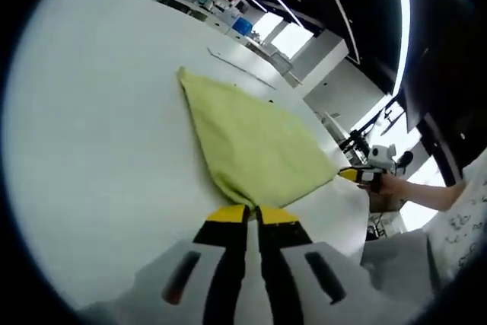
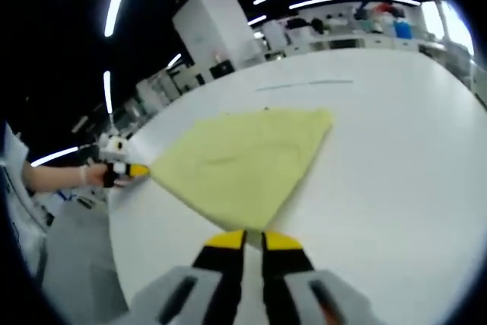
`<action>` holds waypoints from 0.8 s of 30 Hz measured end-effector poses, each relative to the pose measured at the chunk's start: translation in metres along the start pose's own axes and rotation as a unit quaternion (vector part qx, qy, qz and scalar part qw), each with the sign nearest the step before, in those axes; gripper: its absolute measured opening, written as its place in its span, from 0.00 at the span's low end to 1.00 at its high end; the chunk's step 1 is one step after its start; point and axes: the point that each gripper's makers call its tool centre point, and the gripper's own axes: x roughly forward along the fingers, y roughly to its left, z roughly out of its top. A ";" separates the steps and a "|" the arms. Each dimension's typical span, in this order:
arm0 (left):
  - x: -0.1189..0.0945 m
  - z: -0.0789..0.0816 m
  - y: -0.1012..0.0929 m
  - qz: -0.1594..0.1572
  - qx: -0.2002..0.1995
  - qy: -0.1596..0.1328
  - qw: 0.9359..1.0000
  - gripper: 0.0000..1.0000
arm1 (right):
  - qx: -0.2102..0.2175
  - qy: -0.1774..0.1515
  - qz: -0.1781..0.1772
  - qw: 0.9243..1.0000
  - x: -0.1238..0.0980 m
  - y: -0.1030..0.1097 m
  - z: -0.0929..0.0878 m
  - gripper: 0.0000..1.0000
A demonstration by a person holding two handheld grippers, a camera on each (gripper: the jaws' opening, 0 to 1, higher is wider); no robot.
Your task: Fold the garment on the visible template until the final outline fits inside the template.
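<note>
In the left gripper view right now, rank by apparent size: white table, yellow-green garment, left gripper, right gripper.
1. white table
2. yellow-green garment and left gripper: similar; the gripper sits nearest the camera, so unranked
3. right gripper, farther off at the garment's corner

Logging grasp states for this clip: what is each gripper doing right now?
Left gripper: shut on a corner of the cloth.
Right gripper: shut on another corner of the cloth.

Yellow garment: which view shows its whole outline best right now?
The right gripper view: the yellow garment lies broad and fully visible on the white table. The left gripper view shows it narrower and more foreshortened.
</note>
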 end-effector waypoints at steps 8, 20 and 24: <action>-0.002 0.001 0.000 -0.007 -0.003 -0.001 1.000 0.02 | -0.004 0.003 0.000 1.000 -0.001 0.001 -0.001 0.01; -0.003 0.003 0.004 -0.006 -0.009 -0.001 1.000 0.00 | -0.001 0.004 -0.004 1.000 0.000 -0.001 -0.002 0.00; -0.005 0.004 0.005 -0.006 -0.008 0.003 1.000 0.00 | 0.000 0.003 -0.005 1.000 -0.002 -0.003 -0.001 0.00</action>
